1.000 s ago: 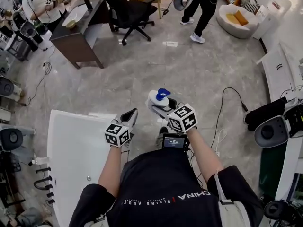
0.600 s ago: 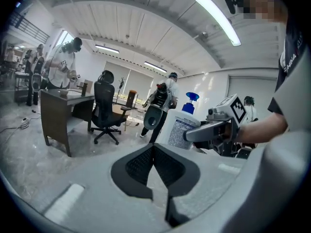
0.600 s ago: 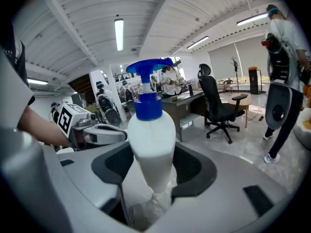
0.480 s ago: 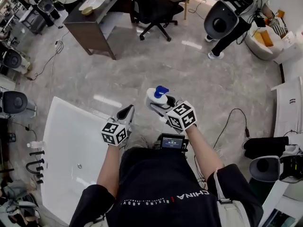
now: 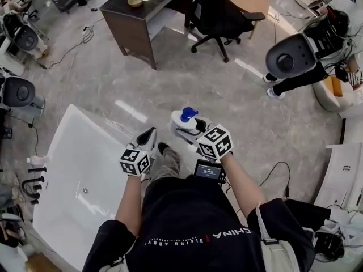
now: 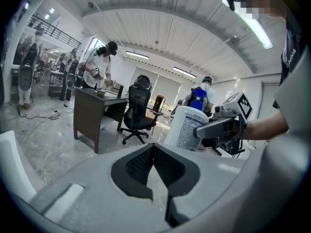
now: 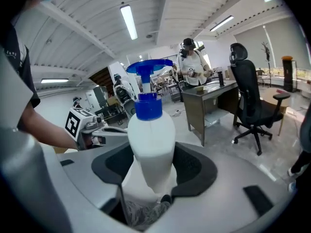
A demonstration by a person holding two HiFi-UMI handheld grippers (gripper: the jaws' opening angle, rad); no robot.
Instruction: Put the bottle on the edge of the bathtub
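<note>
A white bottle [image 5: 182, 122] with a blue pump top hangs upright above the grey floor, and my right gripper [image 5: 187, 128] is shut on its body. In the right gripper view the bottle [image 7: 150, 140] fills the space between the dark pads [image 7: 197, 171]. My left gripper [image 5: 147, 140] is just left of it, with its jaw tips together and nothing in them. From the left gripper view [image 6: 153, 147] the bottle [image 6: 187, 125] shows to the right. The white bathtub [image 5: 68, 135] lies at the lower left, its near rim beside the left gripper.
A dark desk [image 5: 144, 10] and a black office chair [image 5: 224, 16] stand at the top. A person with round equipment [image 5: 300, 61] is at the right. A black cable [image 5: 272, 174] trails on the floor. Black tap fittings [image 5: 31, 180] sit left of the tub.
The whole view has swung: the desk and chair slid right, and more of the tub shows at the left. Both grippers moved along with it, the bottle still held.
</note>
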